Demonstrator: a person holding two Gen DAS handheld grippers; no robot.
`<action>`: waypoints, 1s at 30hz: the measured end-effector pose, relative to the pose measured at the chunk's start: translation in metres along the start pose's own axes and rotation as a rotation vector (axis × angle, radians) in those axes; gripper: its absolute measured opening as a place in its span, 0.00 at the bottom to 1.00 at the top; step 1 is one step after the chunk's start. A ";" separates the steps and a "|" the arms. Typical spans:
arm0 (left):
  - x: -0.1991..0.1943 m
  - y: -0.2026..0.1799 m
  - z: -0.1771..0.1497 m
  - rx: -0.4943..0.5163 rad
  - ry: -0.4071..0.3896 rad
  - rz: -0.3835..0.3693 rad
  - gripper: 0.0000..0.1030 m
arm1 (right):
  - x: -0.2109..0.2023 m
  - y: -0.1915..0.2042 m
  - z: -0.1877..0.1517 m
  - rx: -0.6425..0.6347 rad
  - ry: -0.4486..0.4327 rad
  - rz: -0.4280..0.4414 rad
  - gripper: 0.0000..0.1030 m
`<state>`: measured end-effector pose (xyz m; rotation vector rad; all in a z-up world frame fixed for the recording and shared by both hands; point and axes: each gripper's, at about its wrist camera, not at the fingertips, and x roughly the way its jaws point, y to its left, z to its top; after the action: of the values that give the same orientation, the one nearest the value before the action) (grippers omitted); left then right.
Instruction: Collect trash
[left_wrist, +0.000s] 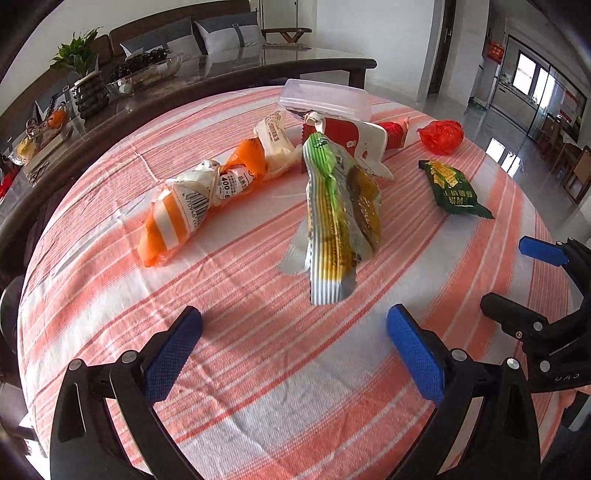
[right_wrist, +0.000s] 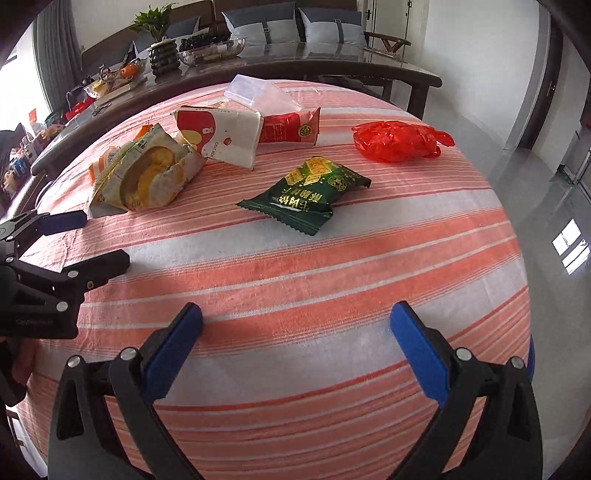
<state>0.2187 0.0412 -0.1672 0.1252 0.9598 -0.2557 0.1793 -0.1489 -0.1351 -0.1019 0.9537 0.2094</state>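
Both hand-held grippers, left (left_wrist: 293, 332) and right (right_wrist: 295, 328), spread wide, holding nothing, above striped desk (right_wrist: 332, 266); green wrapper (right_wrist: 306, 197) ahead.

Wrappers (left_wrist: 334, 218) before container (left_wrist: 325, 96)

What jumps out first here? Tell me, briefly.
A scatter of snack trash on the striped tablecloth: the crumpled red plastic bag at far right, the dark green cracker packet in the middle, the twisted orange-and-white wrapper to the left. Both grippers hang open above bare cloth.
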 end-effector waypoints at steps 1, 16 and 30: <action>0.004 0.002 0.005 -0.002 0.001 -0.002 0.96 | 0.000 0.000 -0.001 -0.001 -0.001 -0.002 0.96; 0.005 0.001 0.007 0.000 0.000 0.002 0.96 | 0.000 0.000 -0.001 0.001 -0.002 0.001 0.96; 0.005 0.001 0.007 0.000 -0.001 0.002 0.96 | 0.001 0.000 0.000 0.001 -0.005 -0.005 0.96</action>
<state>0.2272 0.0402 -0.1676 0.1263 0.9590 -0.2538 0.1794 -0.1487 -0.1361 -0.1026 0.9490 0.2040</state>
